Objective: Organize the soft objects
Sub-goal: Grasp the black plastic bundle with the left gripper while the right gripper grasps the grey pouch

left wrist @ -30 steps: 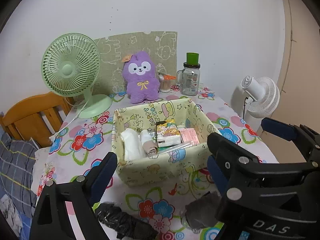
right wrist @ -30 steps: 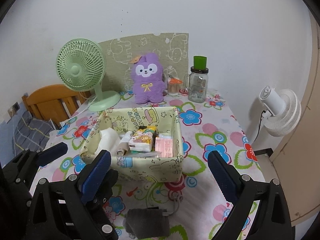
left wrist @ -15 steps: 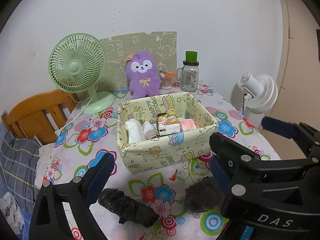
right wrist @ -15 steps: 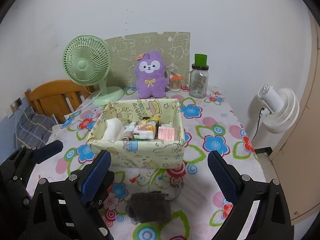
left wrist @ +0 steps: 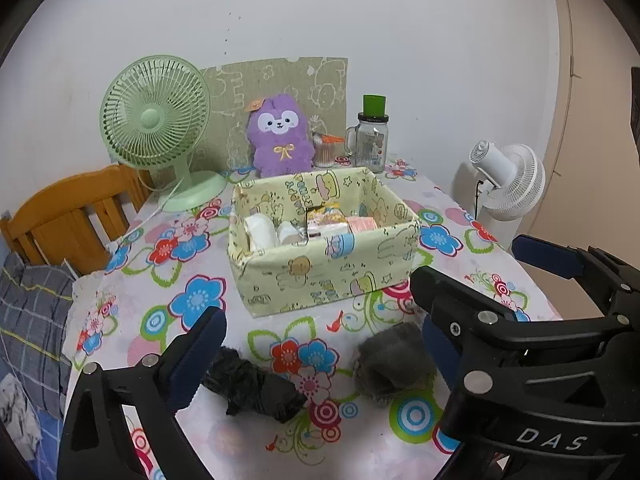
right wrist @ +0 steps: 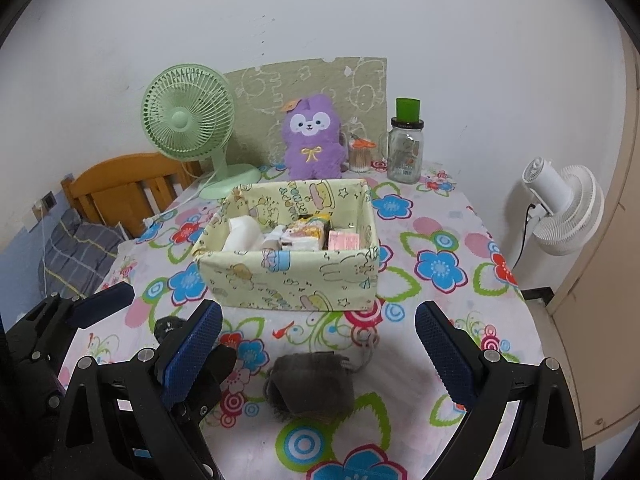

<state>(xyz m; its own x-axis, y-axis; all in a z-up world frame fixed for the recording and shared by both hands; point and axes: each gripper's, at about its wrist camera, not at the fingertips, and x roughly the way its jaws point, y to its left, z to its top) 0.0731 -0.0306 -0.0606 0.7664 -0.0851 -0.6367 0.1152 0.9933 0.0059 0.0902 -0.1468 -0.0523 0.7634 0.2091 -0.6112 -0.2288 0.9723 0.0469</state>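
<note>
Grey pouch (right wrist: 310, 384): soft fleece, light, compressible; lies between and just ahead of the right gripper (right wrist: 318, 354) jaws, which stand wide apart, empty.
Grasp point: pinch the bunched body, not the drawstring.
Black bundle (left wrist: 250, 384): limp, probably fabric; just ahead of the left gripper (left wrist: 320, 344), jaws opening, nothing held.
Basket (right wrist: 288, 280): beyond both; contents partly hidden.

Two fans (right wrist: 188, 120) (right wrist: 560, 204), one purple plush toy (right wrist: 314, 138), one box (right wrist: 292, 276), two dark soft bundles (left wrist: 252, 384) (right wrist: 310, 386), one jar (right wrist: 406, 148).
</note>
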